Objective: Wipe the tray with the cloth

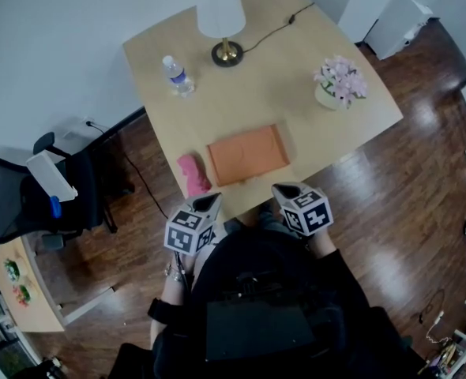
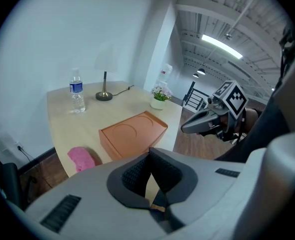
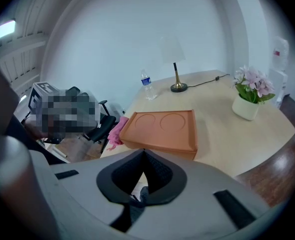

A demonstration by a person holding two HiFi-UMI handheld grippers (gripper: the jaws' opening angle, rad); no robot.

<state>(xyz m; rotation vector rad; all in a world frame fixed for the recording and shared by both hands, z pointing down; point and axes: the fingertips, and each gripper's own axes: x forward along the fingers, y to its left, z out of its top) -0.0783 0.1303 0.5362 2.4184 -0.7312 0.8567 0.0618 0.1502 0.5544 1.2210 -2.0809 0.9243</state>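
An orange tray (image 1: 247,155) with two round recesses lies near the front edge of the light wooden table (image 1: 296,46). To its left, a crumpled pink cloth (image 1: 193,174) rests at the table's edge. My left gripper (image 1: 215,200) hovers just in front of the cloth, shut and empty. My right gripper (image 1: 279,188) hangs at the tray's front right corner, also shut with nothing in it. The left gripper view shows the tray (image 2: 132,134), the cloth (image 2: 81,158) and the right gripper (image 2: 187,126) past the closed jaws. In the right gripper view the tray (image 3: 162,129) and cloth (image 3: 116,130) lie ahead.
At the table's far side stand a lamp (image 1: 221,22) with its cord and a water bottle (image 1: 178,75). A potted pink flower (image 1: 340,81) stands at the right. A black office chair (image 1: 43,196) stands on the wooden floor to the left.
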